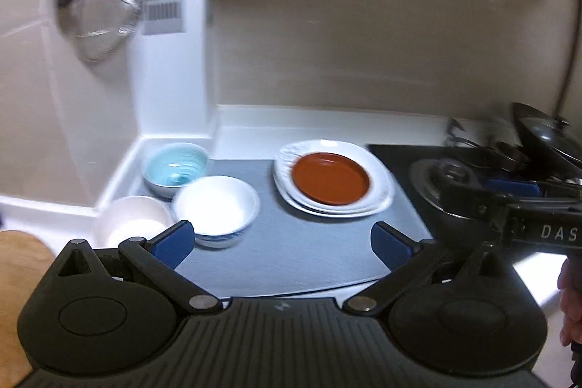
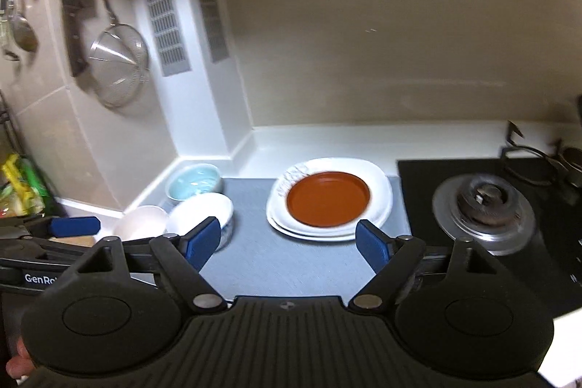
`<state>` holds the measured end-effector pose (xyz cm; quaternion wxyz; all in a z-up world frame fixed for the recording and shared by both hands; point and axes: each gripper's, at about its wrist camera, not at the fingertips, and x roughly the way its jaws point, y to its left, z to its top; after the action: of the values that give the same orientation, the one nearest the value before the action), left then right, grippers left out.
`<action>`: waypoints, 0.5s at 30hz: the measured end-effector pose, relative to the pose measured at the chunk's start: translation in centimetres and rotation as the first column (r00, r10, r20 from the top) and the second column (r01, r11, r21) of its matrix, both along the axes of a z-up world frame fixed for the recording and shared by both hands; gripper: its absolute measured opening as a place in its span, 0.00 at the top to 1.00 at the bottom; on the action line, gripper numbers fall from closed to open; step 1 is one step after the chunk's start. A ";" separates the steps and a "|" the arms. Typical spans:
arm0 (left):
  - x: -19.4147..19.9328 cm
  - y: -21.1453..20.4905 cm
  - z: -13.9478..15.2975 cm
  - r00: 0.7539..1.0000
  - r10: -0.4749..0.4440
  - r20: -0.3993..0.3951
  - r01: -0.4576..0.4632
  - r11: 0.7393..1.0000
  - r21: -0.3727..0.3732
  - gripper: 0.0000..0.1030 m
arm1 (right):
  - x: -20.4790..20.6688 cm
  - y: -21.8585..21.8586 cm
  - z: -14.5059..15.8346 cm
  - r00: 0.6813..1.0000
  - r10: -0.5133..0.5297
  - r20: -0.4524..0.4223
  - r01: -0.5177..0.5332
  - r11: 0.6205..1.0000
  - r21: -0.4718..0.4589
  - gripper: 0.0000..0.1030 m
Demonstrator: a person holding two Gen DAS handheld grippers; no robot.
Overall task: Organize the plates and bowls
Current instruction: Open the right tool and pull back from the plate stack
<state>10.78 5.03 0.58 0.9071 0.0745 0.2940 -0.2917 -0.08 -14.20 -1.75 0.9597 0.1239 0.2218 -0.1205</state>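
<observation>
This is a home kitchen. A white counter [image 2: 327,137] runs into a corner, with a black gas hob [image 2: 473,242] set in it and its burner [image 2: 485,200] showing. A mesh strainer [image 2: 120,64] and a ladle [image 2: 23,31] hang from the tiled wall. Bowls [image 1: 214,206] and stacked plates [image 1: 333,179] sit on a grey mat [image 2: 283,260] beside the hob, and pans [image 1: 545,140] crowd its far side.

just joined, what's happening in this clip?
A person holds two grippers over a kitchen counter, tidying dishes. Both the left hand-held gripper and the right hand-held gripper are open and hold nothing. On the grey mat, a red plate sits on stacked white plates. Left of them, a blue bowl, a white bowl and a pinkish bowl stand separately, unstacked.
</observation>
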 end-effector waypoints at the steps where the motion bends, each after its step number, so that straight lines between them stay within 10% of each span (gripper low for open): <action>1: 0.0 0.1 0.1 1.000 0.029 -0.007 -0.029 1.000 -0.004 0.00 | 0.2 -0.2 -0.1 1.000 0.017 0.001 -0.017 1.000 -0.008 0.19; 15: 1.5 1.6 -1.2 0.913 0.403 -0.069 -0.397 0.914 0.086 0.00 | 5.5 -3.9 -1.7 0.951 0.307 -0.044 -0.306 0.952 0.029 0.17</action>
<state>12.24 6.63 -0.61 0.9311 0.0322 0.3514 -0.0922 5.40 -18.09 -3.40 0.9597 0.0957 0.2627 0.0295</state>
